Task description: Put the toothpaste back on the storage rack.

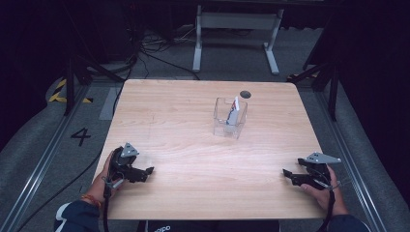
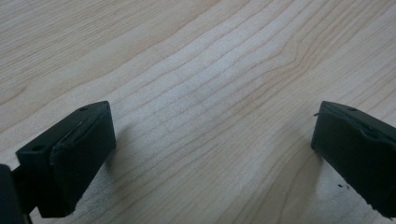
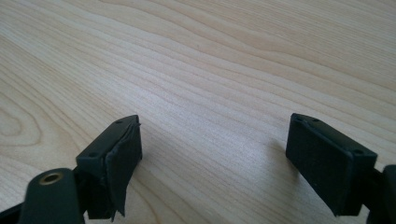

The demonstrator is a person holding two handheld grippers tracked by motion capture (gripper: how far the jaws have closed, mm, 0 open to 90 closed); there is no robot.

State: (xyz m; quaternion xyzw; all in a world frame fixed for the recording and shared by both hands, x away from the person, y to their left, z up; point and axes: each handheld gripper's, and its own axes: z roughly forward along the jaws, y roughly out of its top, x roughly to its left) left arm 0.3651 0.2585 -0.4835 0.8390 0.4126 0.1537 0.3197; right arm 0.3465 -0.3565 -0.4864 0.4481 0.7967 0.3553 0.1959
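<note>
Clear plastic bin (image 1: 230,117) stands on the wooden table (image 1: 183,140), right of centre toward the far edge, with a white tube-like item (image 1: 233,111) leaning upright inside. Left gripper (image 1: 145,172) sits at the near-left edge, jaws wide, nothing between them. Right gripper (image 1: 289,176) sits at the near-right edge, jaws wide, nothing held. Both well apart from the bin; bare wood between.
</note>
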